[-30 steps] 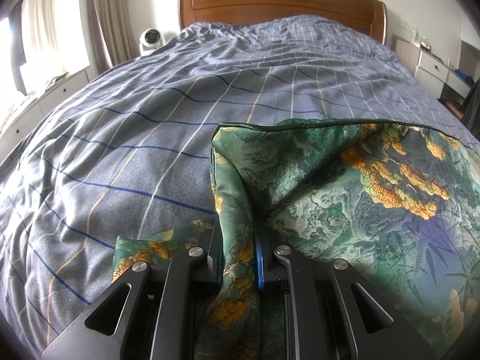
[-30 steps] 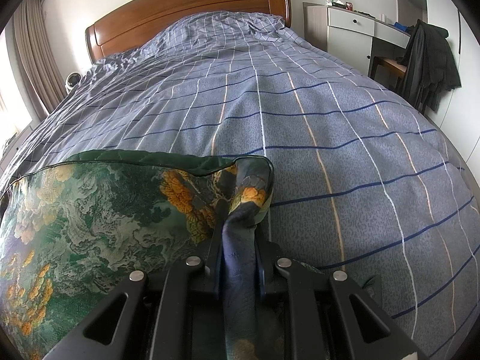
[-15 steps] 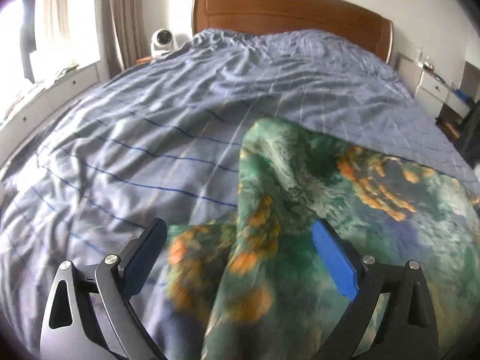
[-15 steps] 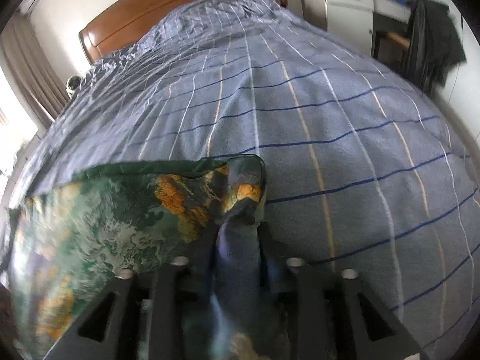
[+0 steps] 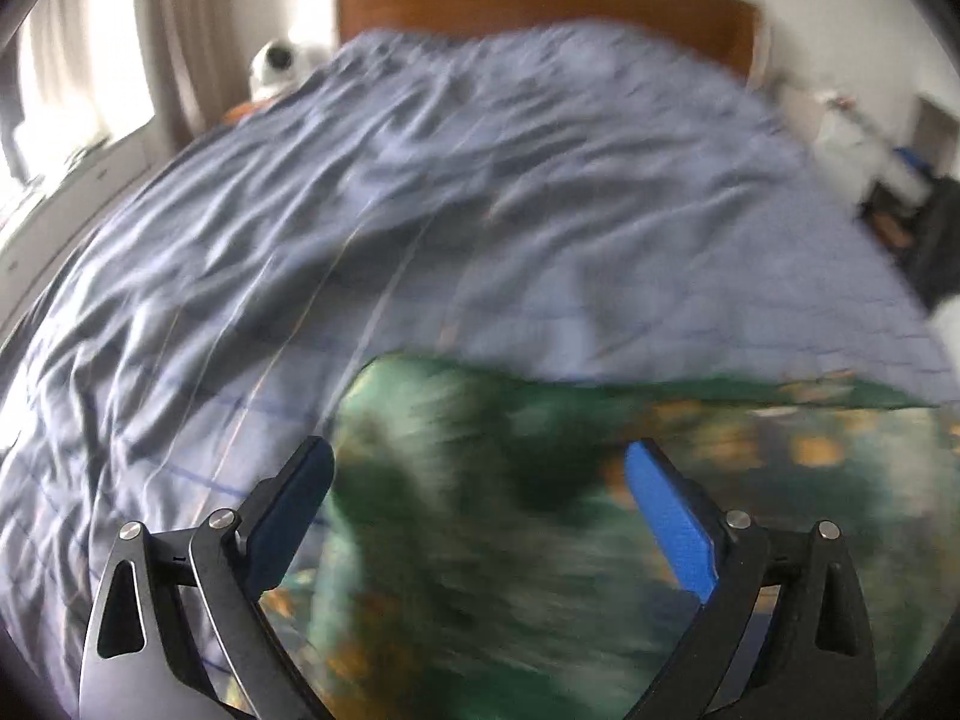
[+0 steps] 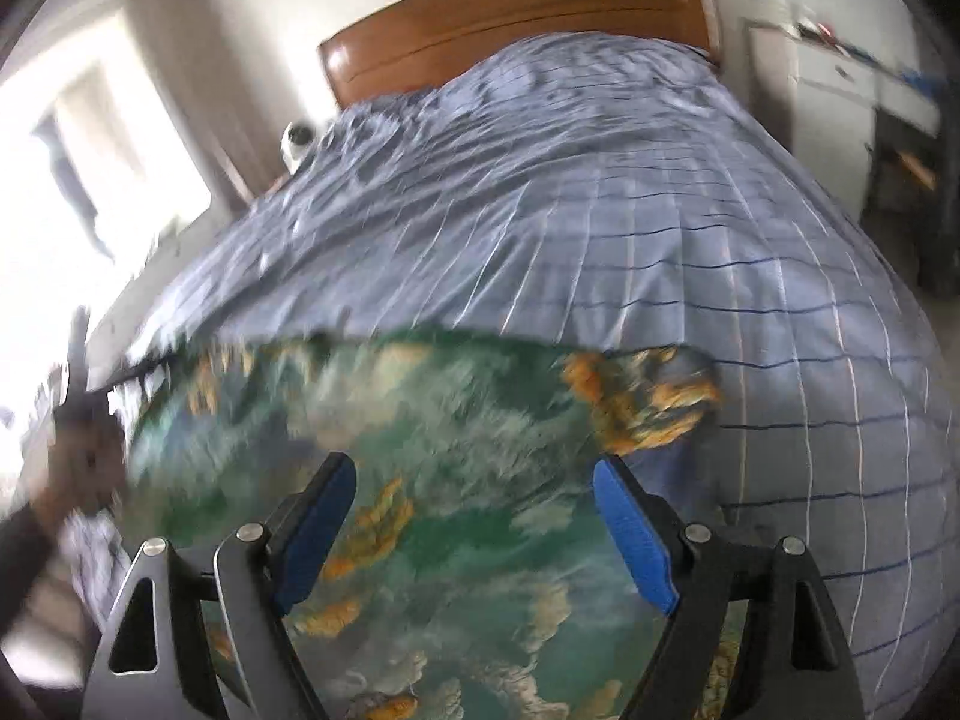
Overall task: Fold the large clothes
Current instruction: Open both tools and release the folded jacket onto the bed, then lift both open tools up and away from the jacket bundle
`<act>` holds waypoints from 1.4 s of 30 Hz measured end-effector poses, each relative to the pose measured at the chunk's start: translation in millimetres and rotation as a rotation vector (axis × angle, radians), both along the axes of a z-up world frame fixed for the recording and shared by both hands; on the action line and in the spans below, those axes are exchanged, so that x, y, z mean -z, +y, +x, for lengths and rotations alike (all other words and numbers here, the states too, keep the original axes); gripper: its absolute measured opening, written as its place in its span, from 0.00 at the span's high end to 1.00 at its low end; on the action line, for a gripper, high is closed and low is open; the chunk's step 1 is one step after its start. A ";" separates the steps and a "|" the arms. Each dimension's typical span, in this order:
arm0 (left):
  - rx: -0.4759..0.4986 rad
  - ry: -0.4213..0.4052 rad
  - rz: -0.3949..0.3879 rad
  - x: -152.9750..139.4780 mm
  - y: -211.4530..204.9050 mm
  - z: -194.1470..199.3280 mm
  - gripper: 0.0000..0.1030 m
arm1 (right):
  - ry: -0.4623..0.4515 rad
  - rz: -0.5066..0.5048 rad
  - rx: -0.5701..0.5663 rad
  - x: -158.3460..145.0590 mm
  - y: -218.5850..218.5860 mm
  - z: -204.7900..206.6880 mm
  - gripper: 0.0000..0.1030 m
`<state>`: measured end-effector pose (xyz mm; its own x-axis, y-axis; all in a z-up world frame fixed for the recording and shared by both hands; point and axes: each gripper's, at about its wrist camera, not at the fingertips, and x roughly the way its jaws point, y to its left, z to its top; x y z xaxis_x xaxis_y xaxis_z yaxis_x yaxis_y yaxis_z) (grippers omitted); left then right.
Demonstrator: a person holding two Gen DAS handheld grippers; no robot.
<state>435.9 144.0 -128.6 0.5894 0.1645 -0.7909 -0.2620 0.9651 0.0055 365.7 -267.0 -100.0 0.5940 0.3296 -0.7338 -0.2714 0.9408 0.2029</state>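
While both hand-held grippers [image 5: 480, 480] [image 6: 474, 483] gape over the green garment [image 6: 450, 420], only the right view shows its orange corner [image 6: 648, 396].

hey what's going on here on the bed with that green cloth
A person with a gripper in each hand is folding a green printed garment on a bed with a blue checked duvet. Both the left gripper and the right gripper have just been opening; the fabric lies released below, between their spread fingers.

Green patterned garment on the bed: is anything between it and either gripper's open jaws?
Nothing visible. The green patterned garment lies on the blue checked duvet, directly beyond the left gripper and right gripper; both jaws are open and empty.
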 end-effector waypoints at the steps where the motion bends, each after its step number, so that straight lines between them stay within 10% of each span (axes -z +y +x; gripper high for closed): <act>1: -0.045 0.041 -0.005 12.3 11.9 4.8 0.07 | 0.007 -0.041 -0.005 10.5 6.3 0.8 0.19; 5: -0.182 0.036 -0.169 19.1 53.0 -4.8 0.07 | 0.091 -0.119 0.106 53.1 -13.2 4.5 0.19; 10: -0.171 -0.010 -0.119 -9.3 54.7 -20.8 0.08 | 0.003 -0.128 0.241 28.6 -20.8 -29.4 0.19; 19: 0.348 -0.057 -0.180 -63.2 -96.3 -30.3 0.05 | -0.101 0.045 0.206 7.9 10.8 -146.2 0.19; 32: 0.629 0.008 0.145 -19.3 -205.2 -109.2 0.07 | -0.093 0.080 0.125 11.5 3.6 -264.6 0.19; 42: 0.645 -0.019 0.156 -16.8 -211.3 -167.9 0.06 | -0.073 0.154 0.229 19.9 -24.4 -285.8 0.19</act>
